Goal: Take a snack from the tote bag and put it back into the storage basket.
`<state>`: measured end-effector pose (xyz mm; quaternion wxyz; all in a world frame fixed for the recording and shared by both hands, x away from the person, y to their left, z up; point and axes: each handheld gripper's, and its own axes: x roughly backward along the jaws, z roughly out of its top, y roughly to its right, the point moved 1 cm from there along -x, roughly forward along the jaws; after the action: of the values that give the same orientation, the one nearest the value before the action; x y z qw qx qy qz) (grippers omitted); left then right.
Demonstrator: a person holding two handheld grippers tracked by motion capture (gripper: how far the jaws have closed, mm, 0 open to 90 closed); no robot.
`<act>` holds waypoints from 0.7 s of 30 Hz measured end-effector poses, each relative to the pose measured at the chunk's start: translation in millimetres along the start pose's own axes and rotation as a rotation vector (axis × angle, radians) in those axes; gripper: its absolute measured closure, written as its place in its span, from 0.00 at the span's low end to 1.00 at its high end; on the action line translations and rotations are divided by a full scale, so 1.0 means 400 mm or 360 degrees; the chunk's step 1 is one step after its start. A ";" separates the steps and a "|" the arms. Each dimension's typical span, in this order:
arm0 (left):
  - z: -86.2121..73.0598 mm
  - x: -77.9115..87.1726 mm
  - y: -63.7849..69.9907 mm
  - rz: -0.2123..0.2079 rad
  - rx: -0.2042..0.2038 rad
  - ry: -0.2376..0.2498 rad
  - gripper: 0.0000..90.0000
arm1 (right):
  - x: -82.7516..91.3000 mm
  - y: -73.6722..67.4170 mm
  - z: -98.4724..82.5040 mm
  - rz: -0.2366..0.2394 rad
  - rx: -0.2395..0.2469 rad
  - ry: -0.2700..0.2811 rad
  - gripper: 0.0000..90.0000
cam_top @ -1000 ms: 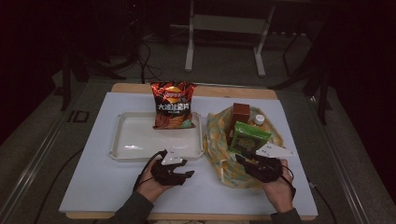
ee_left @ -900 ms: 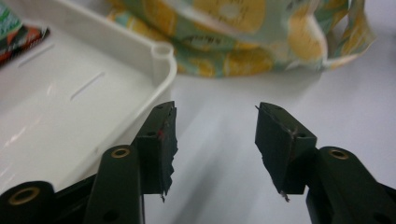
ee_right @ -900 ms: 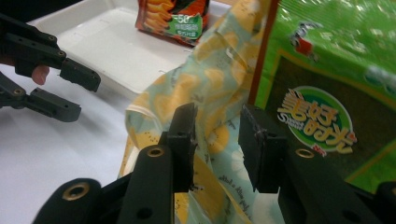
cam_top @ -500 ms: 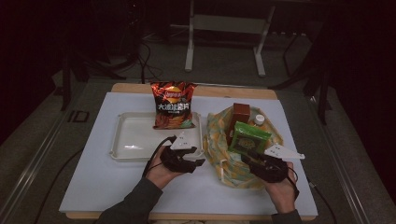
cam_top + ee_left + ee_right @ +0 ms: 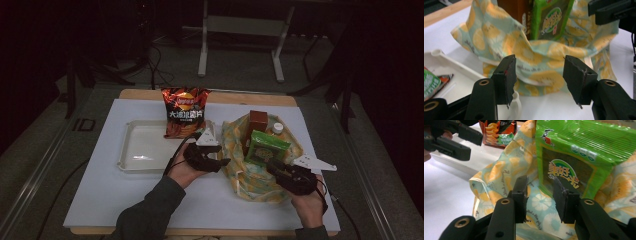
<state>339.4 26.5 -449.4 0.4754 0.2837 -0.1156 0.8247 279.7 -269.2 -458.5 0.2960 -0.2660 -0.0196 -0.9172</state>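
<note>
High view looks down; both claw views — close, level — share the bag (image 5: 541, 53).

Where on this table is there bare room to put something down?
The white tray is bare left of the chip bag. The tabletop is free left of and in front of the tray. It is crowded on the right: the lemon-print bag holds a green packet, brown carton and bottle, with both grippers beside it.
</note>
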 end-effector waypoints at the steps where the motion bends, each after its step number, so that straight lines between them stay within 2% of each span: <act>1: 0.006 -0.002 -0.002 -0.0008 0.0002 0.0006 0.49 | 0.001 0.004 -0.001 -0.0004 -0.0007 0.0004 0.71; 7: 0.038 -0.014 -0.017 -0.0070 0.0006 0.0029 0.49 | 0.006 0.005 0.001 0.0014 -0.0036 0.0015 0.71; 12: 0.058 -0.020 -0.023 -0.0076 0.0012 0.0048 0.48 | 0.002 0.004 -0.001 0.0018 -0.0035 0.0004 0.71; 16: 0.059 -0.029 -0.022 -0.0105 0.0038 0.0061 0.48 | -0.001 0.004 -0.003 0.0022 -0.0040 -0.0009 0.70; 21: 0.060 -0.049 -0.013 -0.0109 0.0021 0.0044 0.48 | -0.005 0.003 -0.007 0.0028 -0.0037 -0.0025 0.69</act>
<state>360.3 3.9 -441.6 0.5031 0.2793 -0.0937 0.8125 280.3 -269.5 -461.9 0.3009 -0.2768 -0.0089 -0.9126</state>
